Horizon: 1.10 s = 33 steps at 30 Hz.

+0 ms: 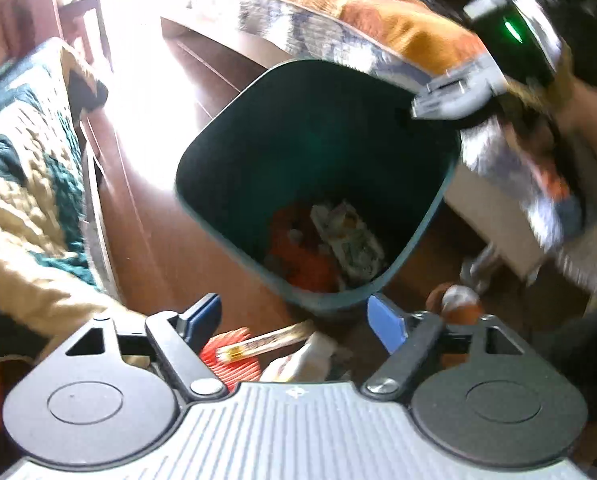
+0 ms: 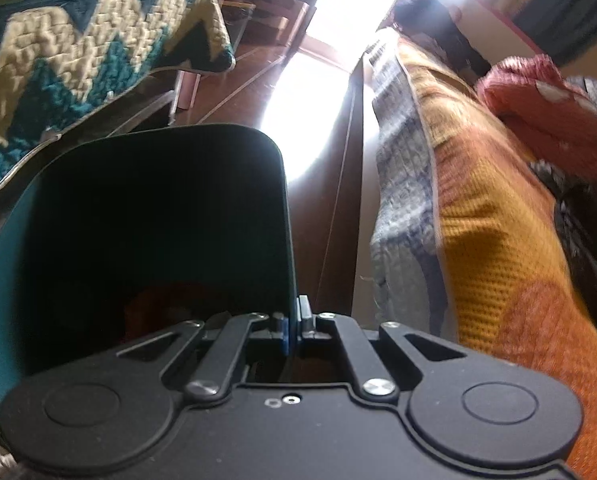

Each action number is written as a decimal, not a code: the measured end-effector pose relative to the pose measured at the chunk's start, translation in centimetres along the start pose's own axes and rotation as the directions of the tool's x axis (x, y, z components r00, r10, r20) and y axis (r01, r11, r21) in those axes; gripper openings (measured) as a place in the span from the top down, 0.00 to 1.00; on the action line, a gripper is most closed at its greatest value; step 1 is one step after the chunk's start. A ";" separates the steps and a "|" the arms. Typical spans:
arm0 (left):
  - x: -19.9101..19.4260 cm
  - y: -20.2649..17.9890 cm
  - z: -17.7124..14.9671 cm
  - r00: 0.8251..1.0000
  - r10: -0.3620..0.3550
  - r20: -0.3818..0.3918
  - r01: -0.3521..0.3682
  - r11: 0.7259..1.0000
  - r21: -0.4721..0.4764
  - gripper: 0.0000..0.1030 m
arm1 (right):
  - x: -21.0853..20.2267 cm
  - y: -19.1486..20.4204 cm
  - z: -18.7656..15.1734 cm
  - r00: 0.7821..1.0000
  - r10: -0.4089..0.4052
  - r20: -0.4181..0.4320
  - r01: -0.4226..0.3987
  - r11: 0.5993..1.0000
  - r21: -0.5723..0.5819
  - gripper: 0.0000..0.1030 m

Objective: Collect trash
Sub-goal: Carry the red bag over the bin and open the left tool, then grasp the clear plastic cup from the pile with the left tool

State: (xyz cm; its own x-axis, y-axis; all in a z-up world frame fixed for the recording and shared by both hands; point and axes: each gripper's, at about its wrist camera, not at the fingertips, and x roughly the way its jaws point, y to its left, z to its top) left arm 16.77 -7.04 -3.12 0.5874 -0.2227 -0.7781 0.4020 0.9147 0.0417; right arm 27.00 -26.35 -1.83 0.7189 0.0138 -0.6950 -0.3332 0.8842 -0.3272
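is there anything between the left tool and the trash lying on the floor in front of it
Nothing visible. The left tool is open, and the red ridged piece, the amber tube and the white wrapper lie on the floor right between its fingers. The teal bin, held at its rim by the right tool, sits beyond them.

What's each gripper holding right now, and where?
Right gripper is shut on the bin, pinching its rim. Left gripper is open, holding nothing.

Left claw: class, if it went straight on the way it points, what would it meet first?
Probably the near rim of the teal bin, just beyond the open left claw; depth is uncertain.
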 end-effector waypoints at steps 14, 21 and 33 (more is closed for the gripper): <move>11.7 4.9 -13.3 0.881 0.053 -0.470 -0.131 0.982 -0.134 0.22 | 1.5 -2.3 -1.0 0.998 0.016 -0.064 -0.011 0.997 0.080 0.96; 17.3 6.4 -18.0 0.788 0.037 -0.615 -0.209 0.955 -0.211 0.22 | 1.0 -1.2 -0.6 0.999 0.021 -0.044 -0.019 0.999 0.045 0.97; 17.7 4.9 -18.6 0.767 0.126 -0.629 -0.199 0.979 -0.046 0.59 | -0.1 0.6 0.0 1.000 0.021 -0.003 -0.021 1.000 -0.017 0.97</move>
State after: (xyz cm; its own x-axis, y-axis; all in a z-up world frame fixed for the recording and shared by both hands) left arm 16.05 -0.26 -28.41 0.0595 0.1570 -0.9858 0.2443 0.9552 0.1669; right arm 26.75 -25.84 -2.00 0.7099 0.0311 -0.7037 -0.3589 0.8756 -0.3233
